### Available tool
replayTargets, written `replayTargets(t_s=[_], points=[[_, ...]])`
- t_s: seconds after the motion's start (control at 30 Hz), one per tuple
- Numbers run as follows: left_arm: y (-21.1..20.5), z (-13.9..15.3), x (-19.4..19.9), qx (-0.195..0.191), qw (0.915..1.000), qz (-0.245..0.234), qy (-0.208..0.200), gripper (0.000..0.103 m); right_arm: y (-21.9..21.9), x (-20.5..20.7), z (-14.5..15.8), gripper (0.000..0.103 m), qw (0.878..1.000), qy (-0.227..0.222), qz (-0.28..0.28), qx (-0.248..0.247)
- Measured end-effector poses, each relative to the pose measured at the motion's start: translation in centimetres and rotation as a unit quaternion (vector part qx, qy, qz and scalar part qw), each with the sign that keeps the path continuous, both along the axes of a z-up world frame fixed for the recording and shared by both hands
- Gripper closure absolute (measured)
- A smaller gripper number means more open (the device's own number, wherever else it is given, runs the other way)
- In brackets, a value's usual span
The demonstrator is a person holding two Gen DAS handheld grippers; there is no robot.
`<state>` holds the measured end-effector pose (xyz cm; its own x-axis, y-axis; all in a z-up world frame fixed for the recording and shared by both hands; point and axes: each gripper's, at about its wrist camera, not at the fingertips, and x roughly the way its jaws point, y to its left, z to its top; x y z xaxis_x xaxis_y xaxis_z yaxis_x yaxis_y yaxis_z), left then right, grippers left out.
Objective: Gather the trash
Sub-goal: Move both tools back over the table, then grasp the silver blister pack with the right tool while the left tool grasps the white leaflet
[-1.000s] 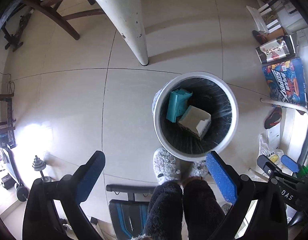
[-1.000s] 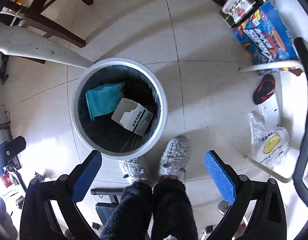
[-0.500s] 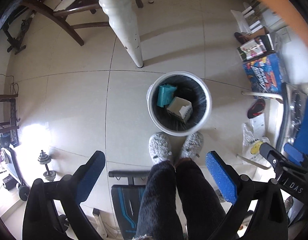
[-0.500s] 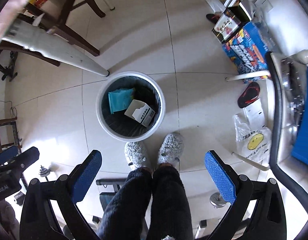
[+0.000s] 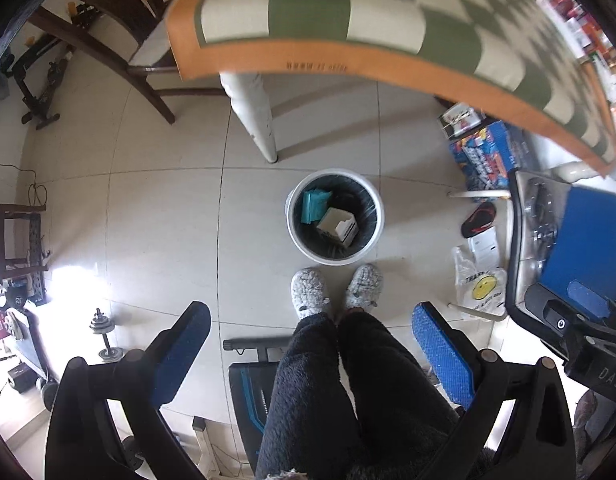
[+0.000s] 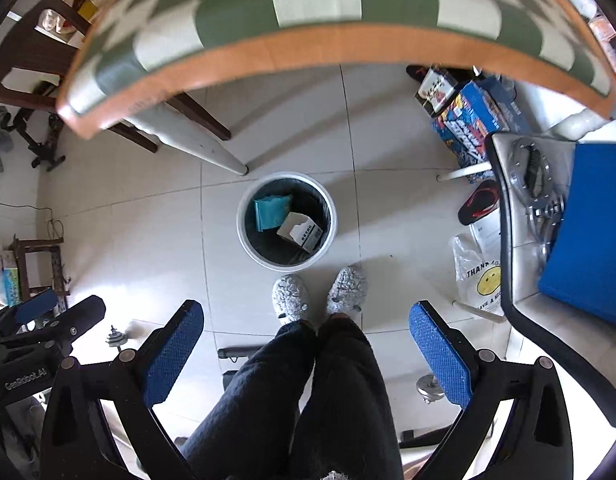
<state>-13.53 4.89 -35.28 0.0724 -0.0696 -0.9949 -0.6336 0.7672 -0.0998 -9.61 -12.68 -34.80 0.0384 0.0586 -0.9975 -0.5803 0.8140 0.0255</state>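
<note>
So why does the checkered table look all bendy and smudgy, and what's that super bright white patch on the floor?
In both views the fisheye lens curves the table edge, and its checks are smeared by motion blur. The trash bin stays fairly sharp. In the left wrist view the white patch is glare, light bouncing off the shiny tiles; the right wrist view shows the same glare at lower left.

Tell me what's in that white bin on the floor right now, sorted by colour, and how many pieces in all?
Inside the white bin:
Teal packet: 1
White cardboard box: 1
Total: 2

Both the left gripper and the right gripper are open and hold nothing.
</note>
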Motion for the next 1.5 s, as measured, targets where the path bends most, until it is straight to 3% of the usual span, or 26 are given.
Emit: replayTargets(t_s=[0.17,0.37,0.57,0.77,0.97,1.23,1.33,1.5], points=[[0.9,4.4,0.5,0.015,0.9993,0.0,-0.035,0.0,0.2,-0.3,5.2,0.0,1.0,-0.012,-0.004,0.021],[3.4,10.2,5.4,0.064,0.9934,-0.008,-0.095,0.0,1.3,1.7,11.2,0.0,0.997,-0.033,-0.036,0.068],[5.9,15.3,14.4,0.119,0.9824,-0.029,-0.141,0.0,2.1,7.9,17.4,0.0,0.988,-0.076,-0.076,0.11],[8.3,16.2,24.1,0.115,0.9819,-0.028,-0.148,0.0,2.4,17.0,19.9,0.0,0.979,-0.098,-0.127,0.128],[11.6,14.4,34.7,0.106,0.9879,0.007,-0.113,0.0,5.1,29.2,18.3,0.0,0.978,-0.09,-0.144,0.124],[17.4,7.3,44.9,0.08,0.9939,0.075,-0.016,0.0,14.7,47.6,11.7,0.004,0.988,-0.056,-0.12,0.082],[19.2,5.1,47.4,0.067,0.993,0.096,0.008,0.0,18.4,52.4,9.0,0.007,0.991,-0.042,-0.108,0.063],[20.4,3.1,50.2,0.046,0.992,0.114,0.028,0.0,23.3,56.9,4.9,0.011,0.995,-0.026,-0.087,0.033]])
